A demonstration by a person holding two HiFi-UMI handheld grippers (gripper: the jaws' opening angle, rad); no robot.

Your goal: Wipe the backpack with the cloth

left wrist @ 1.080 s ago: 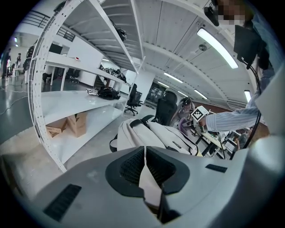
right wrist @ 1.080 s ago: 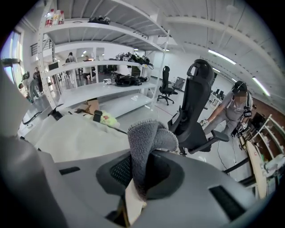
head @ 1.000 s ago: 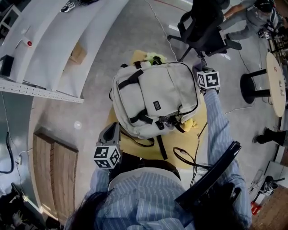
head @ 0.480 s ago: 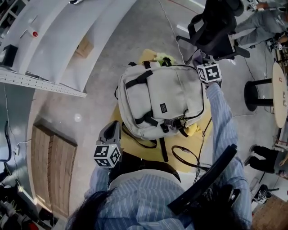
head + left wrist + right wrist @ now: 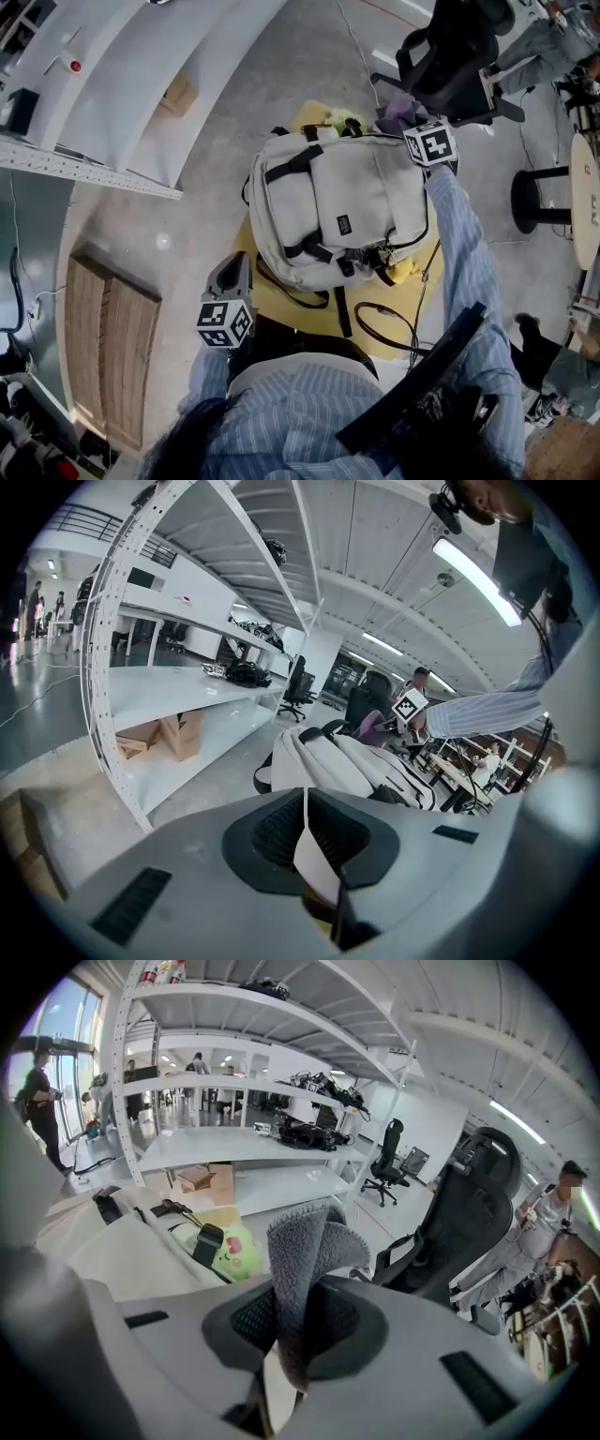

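A beige backpack point(image 5: 337, 211) with black straps lies flat on a yellow surface point(image 5: 286, 305). My right gripper point(image 5: 412, 120) is at the backpack's far right corner, shut on a grey cloth point(image 5: 397, 105). In the right gripper view the cloth point(image 5: 305, 1260) stands folded between the jaws of the right gripper point(image 5: 295, 1326), with the backpack point(image 5: 103, 1246) low on the left. My left gripper point(image 5: 232, 270) hangs close to my body, off the backpack's near left edge. Seen in its own view, the left gripper point(image 5: 305, 832) is shut on nothing, and the backpack point(image 5: 342, 766) lies ahead.
A green plush toy point(image 5: 225, 1246) pokes out beyond the backpack's top. A black office chair point(image 5: 450, 56) stands just past the right gripper. White shelving point(image 5: 112, 103) runs along the left. A black cable point(image 5: 384, 328) loops near the backpack's near edge. A stool point(image 5: 534, 202) stands at the right.
My right gripper has slid with the cloth along the backpack's right side to its far corner. The left gripper has stayed where it was.
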